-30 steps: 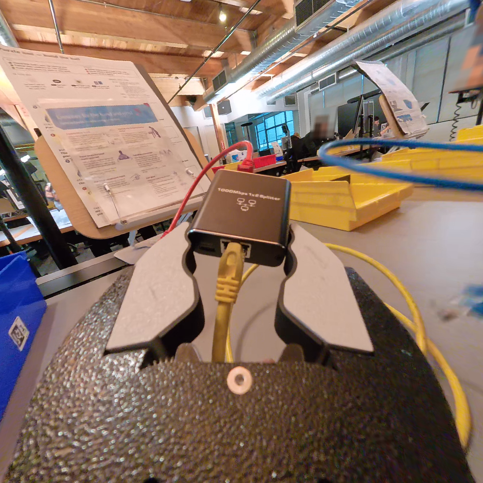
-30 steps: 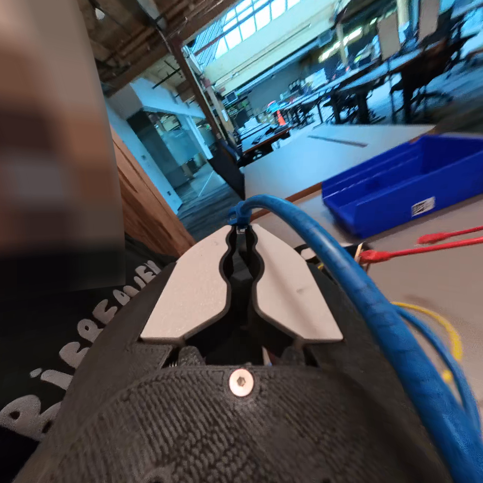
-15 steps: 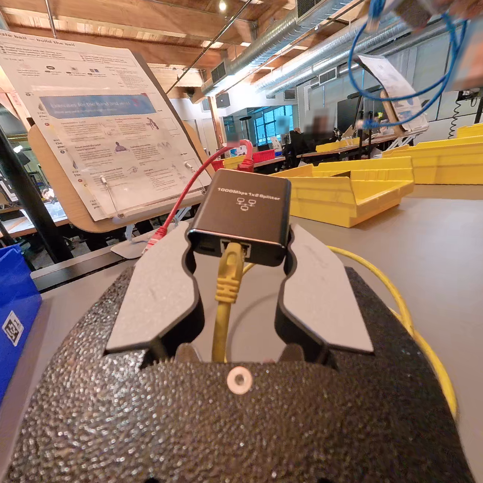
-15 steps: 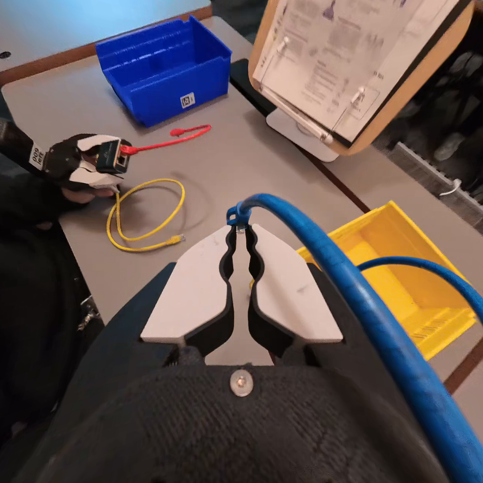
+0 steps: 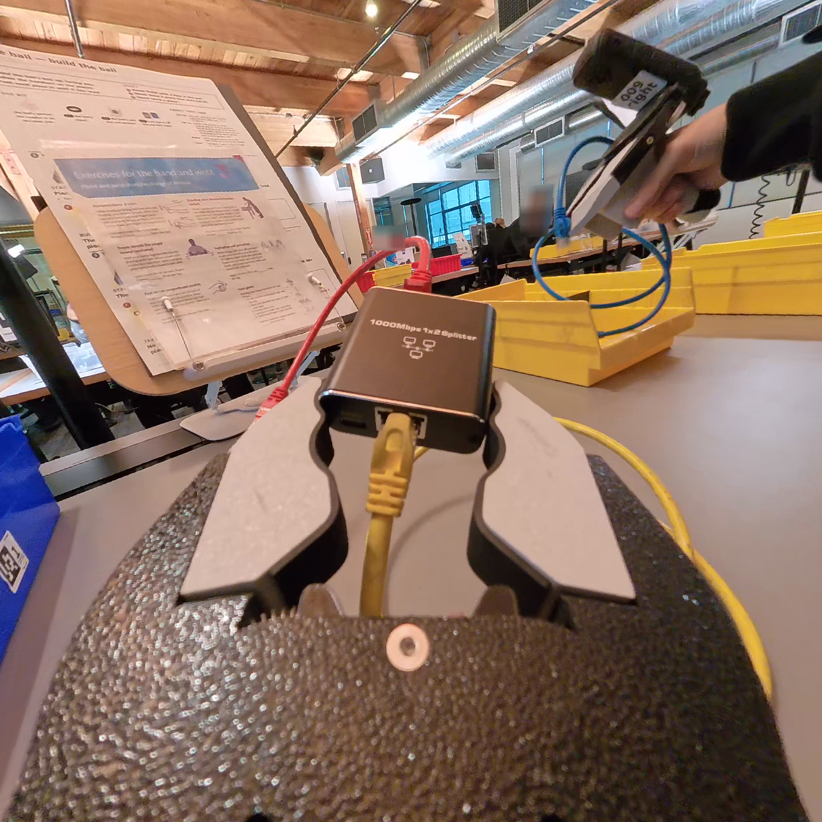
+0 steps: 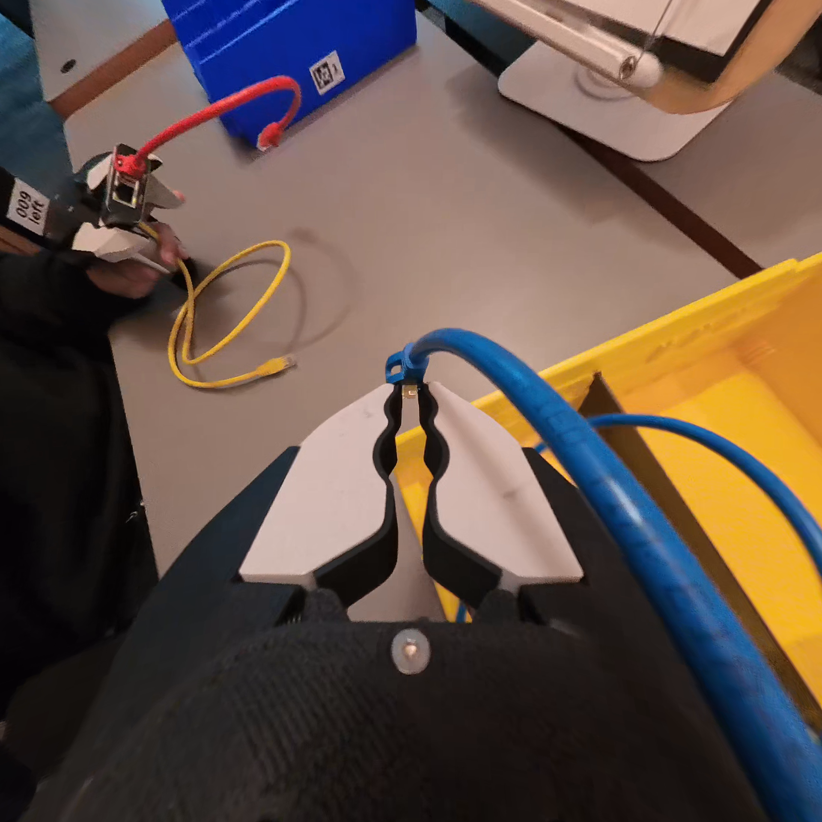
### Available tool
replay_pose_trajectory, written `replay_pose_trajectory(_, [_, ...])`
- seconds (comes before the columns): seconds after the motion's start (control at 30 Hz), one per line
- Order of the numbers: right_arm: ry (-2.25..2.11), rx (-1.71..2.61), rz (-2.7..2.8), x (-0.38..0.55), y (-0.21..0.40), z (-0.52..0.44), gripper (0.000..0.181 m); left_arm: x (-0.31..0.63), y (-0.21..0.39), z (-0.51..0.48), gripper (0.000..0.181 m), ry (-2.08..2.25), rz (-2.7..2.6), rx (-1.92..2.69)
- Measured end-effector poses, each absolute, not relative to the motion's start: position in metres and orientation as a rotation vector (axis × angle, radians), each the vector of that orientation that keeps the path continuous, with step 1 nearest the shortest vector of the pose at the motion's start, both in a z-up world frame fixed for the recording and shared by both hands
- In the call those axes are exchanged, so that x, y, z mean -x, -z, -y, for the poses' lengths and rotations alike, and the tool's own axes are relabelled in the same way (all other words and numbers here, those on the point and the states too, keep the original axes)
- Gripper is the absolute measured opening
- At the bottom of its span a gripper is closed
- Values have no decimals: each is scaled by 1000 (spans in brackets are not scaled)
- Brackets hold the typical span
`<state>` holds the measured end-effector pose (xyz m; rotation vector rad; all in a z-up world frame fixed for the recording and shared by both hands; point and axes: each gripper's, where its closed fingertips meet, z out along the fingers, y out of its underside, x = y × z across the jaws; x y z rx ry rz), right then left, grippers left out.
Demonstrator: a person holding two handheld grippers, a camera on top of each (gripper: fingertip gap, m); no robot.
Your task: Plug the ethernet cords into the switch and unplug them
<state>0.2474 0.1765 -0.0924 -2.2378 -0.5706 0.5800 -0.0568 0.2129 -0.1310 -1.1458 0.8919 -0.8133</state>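
My left gripper (image 5: 407, 400) is shut on a small black switch box (image 5: 418, 351) and holds it above the grey table. A yellow cord (image 5: 387, 480) is plugged into the box's near side; a red cord (image 5: 418, 267) is plugged into its far side. My right gripper (image 6: 411, 391) is shut on the plug of a blue cord (image 6: 533, 400), held in the air over the edge of a yellow bin. In the left wrist view it (image 5: 574, 224) hangs at the upper right with the blue cord (image 5: 658, 276) looping down. In the right wrist view the left gripper (image 6: 129, 195) shows at far left.
A yellow bin (image 5: 551, 338) sits at the right, also in the right wrist view (image 6: 711, 400). A blue bin (image 6: 289, 53) stands at the far left. A tilted document stand (image 5: 155, 222) with a printed sheet stands behind the switch on a white base (image 6: 600, 111).
My right gripper has come down and closer toward the yellow bin with the blue plug still held. The left gripper with the switch has barely moved.
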Motion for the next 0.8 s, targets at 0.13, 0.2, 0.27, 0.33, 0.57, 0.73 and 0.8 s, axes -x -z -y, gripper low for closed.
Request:
replay_pose_trajectory(0.13, [-621, 2203, 540, -251, 82, -186, 7, 58, 131, -214, 65, 818, -889, 1147])
replay_pose_trajectory(0.2, [-656, 2276, 515, -254, 94, -183, 7, 57, 131, -214, 65, 819, -889, 1149])
replay_pose_trajectory(0.27, [-783, 2268, 505, -247, 99, -178, 7, 57, 131, -214, 65, 816, -896, 1147])
replay_pose_trajectory(0.33, [-919, 2164, 520, -233, 88, -175, 7, 57, 131, -213, 65, 814, -898, 1143])
replay_pose_trajectory(0.57, [-656, 2402, 382, -274, 138, -179, 7, 57, 132, -213, 65, 818, -898, 1143])
replay_pose_trajectory(0.73, [-216, 2744, 272, -329, 201, -159, 11, 57, 132, -213, 65, 820, -897, 1143])
replay_pose_trajectory(0.8, [-72, 2840, 347, -338, 220, -148, 20, 57, 132, -212, 65, 818, -898, 1142])
